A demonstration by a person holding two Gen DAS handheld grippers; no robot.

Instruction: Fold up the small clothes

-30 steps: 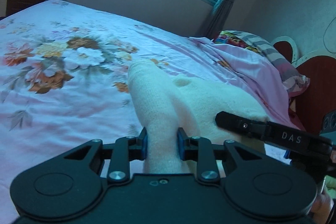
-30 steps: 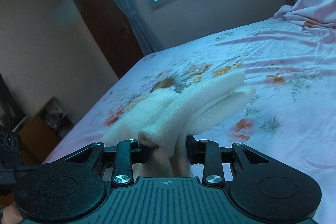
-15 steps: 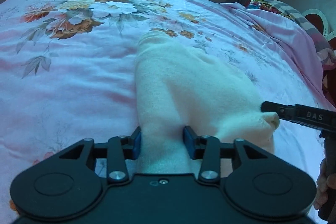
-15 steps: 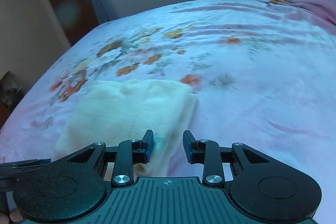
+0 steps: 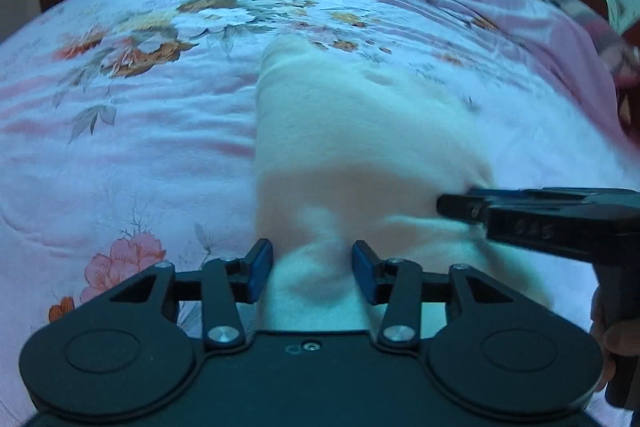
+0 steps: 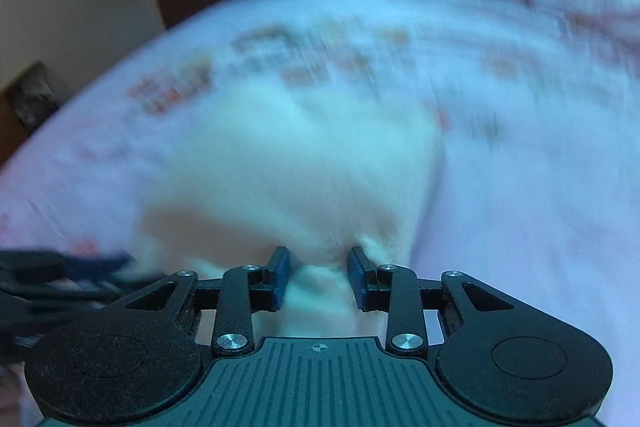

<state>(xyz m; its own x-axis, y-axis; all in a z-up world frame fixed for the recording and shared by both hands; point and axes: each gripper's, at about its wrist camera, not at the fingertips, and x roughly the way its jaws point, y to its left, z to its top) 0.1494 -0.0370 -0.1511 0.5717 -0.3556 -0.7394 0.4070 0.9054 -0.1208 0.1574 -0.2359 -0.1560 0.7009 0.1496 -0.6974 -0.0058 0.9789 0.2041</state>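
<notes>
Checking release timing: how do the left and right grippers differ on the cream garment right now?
1. The left gripper has its jaws opening, with gaps beside the cream garment; the right gripper has its jaws pressed on bunched cloth.
2. The left gripper sits at the garment's near left edge; the right gripper sits towards its near right edge.

Shared: both have cloth between their jaws and tilt down at the floral bedsheet.

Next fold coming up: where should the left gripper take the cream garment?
Probably the near edge of the cream garment, where the opening left gripper straddles a raised bunch. Come in low from the near side: the rest lies flat on the bedsheet.
</notes>
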